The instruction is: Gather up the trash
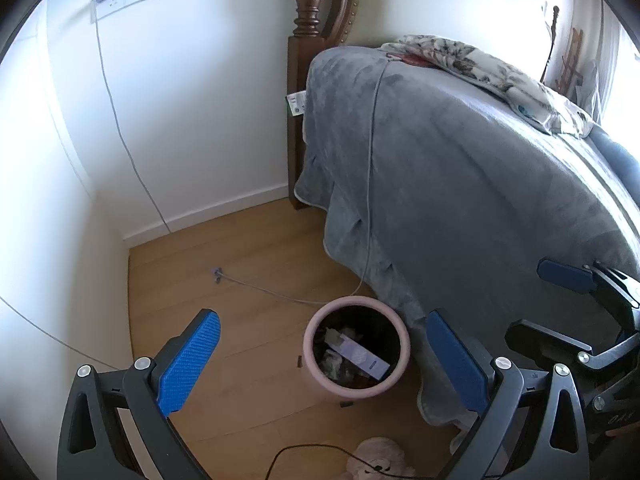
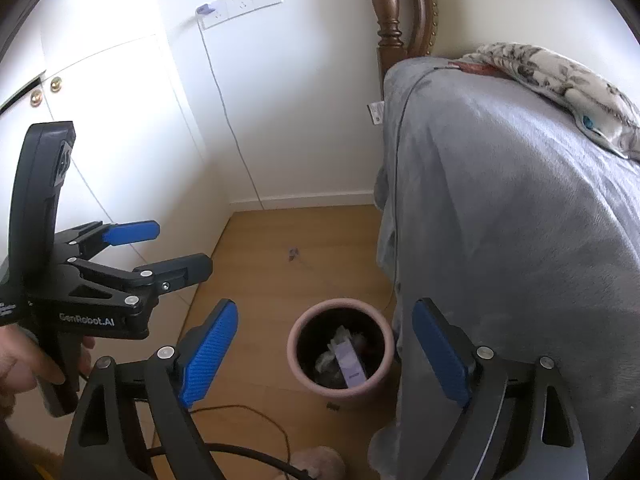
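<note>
Two hand-held grippers, left [image 1: 322,354] and right [image 2: 324,354], both spread wide, empty (blue pads), pink bin [image 1: 394,376] on floor beside bed [image 1: 460,152], between their fingers, lilac box [image 1: 362,354] inside, leaning lengthwise.

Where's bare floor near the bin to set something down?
Free: wood floor between the white wall, the bed blanket and the pink bin, crossed only by the grey cable. Crowded: right of the bin, where it sits close against the blanket; near edge has a plush toy and black cord.
</note>
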The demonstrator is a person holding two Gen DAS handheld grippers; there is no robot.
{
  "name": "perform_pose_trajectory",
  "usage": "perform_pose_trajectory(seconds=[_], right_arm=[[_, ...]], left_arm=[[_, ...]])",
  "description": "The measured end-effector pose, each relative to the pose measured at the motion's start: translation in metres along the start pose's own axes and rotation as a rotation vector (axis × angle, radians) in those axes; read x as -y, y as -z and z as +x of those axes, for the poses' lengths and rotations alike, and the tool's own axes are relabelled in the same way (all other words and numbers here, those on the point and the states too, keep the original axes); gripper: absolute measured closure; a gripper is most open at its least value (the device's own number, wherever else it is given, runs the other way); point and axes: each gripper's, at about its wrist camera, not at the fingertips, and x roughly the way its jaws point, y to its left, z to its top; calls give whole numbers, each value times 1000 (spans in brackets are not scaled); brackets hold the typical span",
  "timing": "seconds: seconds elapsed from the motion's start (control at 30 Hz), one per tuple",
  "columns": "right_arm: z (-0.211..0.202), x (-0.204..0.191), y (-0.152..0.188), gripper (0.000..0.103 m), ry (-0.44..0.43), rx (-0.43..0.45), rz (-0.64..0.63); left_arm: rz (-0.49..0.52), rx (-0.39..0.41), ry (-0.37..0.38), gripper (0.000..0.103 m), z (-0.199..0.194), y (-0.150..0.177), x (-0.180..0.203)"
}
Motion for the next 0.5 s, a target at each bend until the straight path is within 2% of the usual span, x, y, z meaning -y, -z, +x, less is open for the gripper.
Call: perform_pose_trajectory(seconds=[0.5], right_arm=[[5, 1, -3, 9, -8, -24, 4]], left_arm=[[-7, -16, -5, 0, 5, -4, 1]])
